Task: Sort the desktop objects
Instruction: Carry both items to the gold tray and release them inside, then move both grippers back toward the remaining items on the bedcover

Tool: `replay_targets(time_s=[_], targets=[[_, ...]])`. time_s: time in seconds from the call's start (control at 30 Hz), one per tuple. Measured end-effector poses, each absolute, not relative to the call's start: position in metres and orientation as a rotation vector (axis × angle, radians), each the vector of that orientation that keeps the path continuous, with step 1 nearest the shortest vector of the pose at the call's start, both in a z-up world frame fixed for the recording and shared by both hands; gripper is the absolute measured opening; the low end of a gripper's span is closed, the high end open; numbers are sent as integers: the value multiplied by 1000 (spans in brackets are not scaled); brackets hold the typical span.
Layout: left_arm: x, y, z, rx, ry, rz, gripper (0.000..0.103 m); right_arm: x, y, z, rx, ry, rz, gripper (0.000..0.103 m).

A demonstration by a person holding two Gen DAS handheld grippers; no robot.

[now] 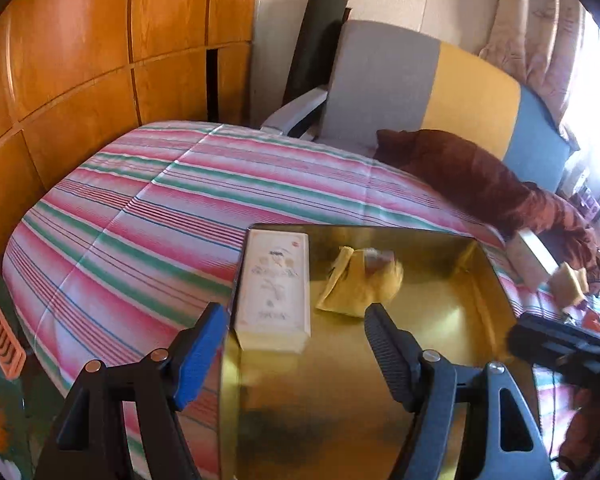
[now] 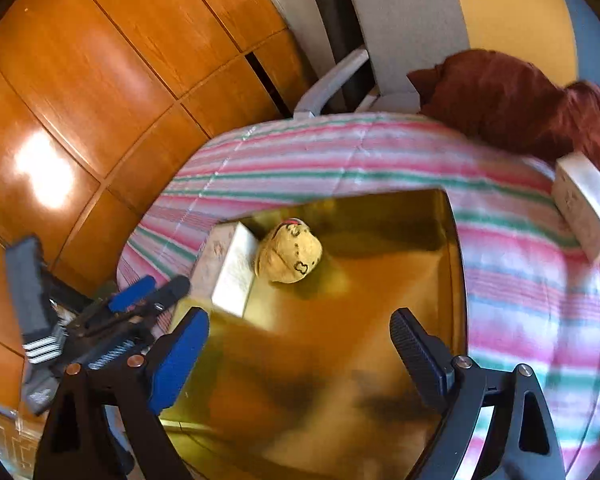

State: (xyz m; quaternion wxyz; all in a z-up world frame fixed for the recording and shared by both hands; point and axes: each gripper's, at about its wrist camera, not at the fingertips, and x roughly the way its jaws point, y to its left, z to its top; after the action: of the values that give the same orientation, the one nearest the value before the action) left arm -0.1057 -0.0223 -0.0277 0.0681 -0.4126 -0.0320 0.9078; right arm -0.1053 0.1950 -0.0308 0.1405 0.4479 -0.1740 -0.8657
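A white carton (image 1: 274,292) and a yellow plush toy (image 2: 290,251) lie inside the gold tray (image 2: 440,216).

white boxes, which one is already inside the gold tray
The white box against the gold tray's left wall, beside the yellow plush toy. The other white box lies outside on the striped cloth, near the brown cushion.

A yellow plush toy (image 2: 290,254) and a white box (image 2: 236,270) are seen side by side in a gold tray (image 2: 446,256); the right gripper (image 2: 300,344) is held wide apart above.
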Motion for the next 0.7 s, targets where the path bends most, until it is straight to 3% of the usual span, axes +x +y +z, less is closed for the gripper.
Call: replay_targets(time_s=[0.3,0.7], targets=[[-58,-3,-13,-1202,-141,2702,73,-57,195,-31,1267,-398,-2590,93],[-23,33,-8,-1182,-35,2657,73,0,204,-16,1145,-239,-2776,93]])
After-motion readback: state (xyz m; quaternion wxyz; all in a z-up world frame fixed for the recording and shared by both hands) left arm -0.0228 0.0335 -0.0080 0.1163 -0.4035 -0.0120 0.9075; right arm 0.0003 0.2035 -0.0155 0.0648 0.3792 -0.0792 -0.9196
